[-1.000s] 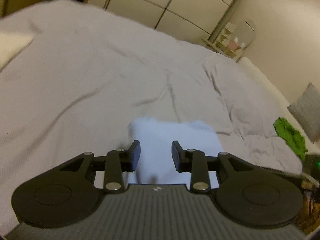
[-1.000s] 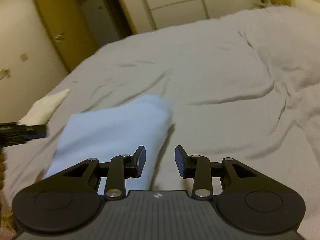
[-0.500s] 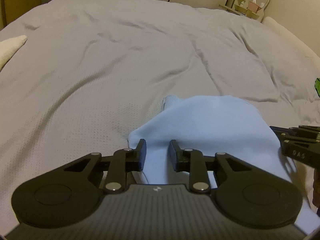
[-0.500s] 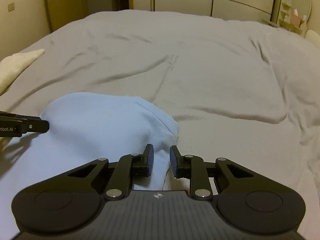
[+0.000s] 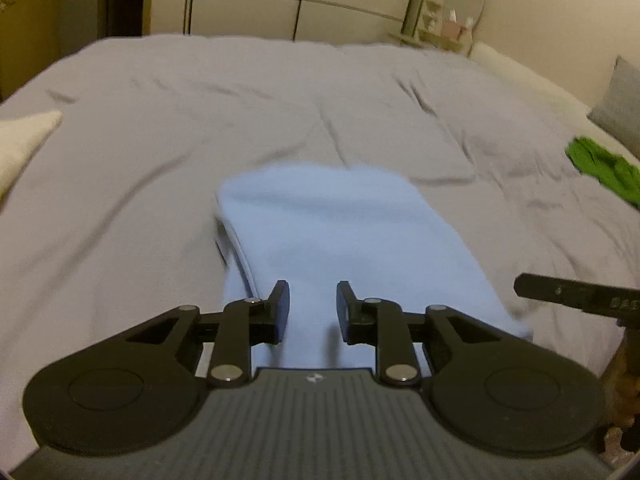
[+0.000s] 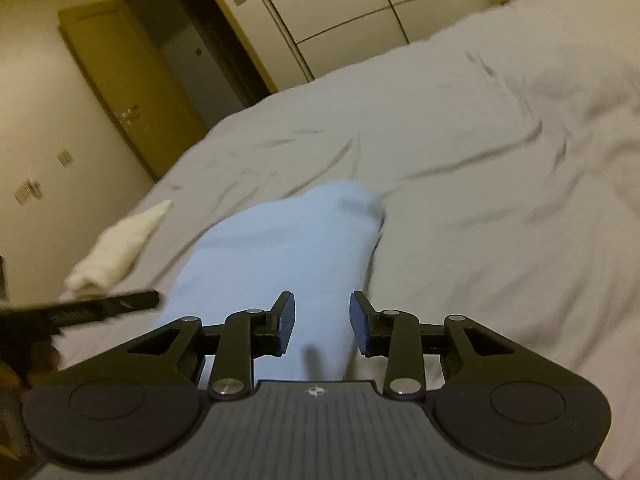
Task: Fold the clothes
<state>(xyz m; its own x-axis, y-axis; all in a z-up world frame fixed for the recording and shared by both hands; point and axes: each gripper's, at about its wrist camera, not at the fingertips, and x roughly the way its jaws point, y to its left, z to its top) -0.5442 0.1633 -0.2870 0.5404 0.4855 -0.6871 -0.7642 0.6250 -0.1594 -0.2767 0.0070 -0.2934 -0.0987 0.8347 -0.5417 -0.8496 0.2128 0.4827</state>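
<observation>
A light blue garment (image 5: 344, 236) lies folded on the grey bed cover (image 5: 160, 152). My left gripper (image 5: 313, 310) is open and empty, just above the garment's near end. In the right wrist view the same garment (image 6: 280, 256) lies ahead of my right gripper (image 6: 322, 326), which is open and empty above its near end. A finger of the right gripper (image 5: 576, 294) shows at the right edge of the left wrist view. A finger of the left gripper (image 6: 100, 306) shows at the left of the right wrist view.
A green garment (image 5: 604, 170) lies at the bed's right edge, by a grey pillow (image 5: 620, 104). A folded white cloth (image 6: 120, 244) lies at the bed's left side. Wardrobe doors (image 5: 280, 8) and a shelf with a mirror (image 5: 452, 28) stand beyond the bed.
Both grippers have opened wider and pulled back and up from the blue garment. The garment now lies flat on the bed. The right wrist view has tilted to the left.
</observation>
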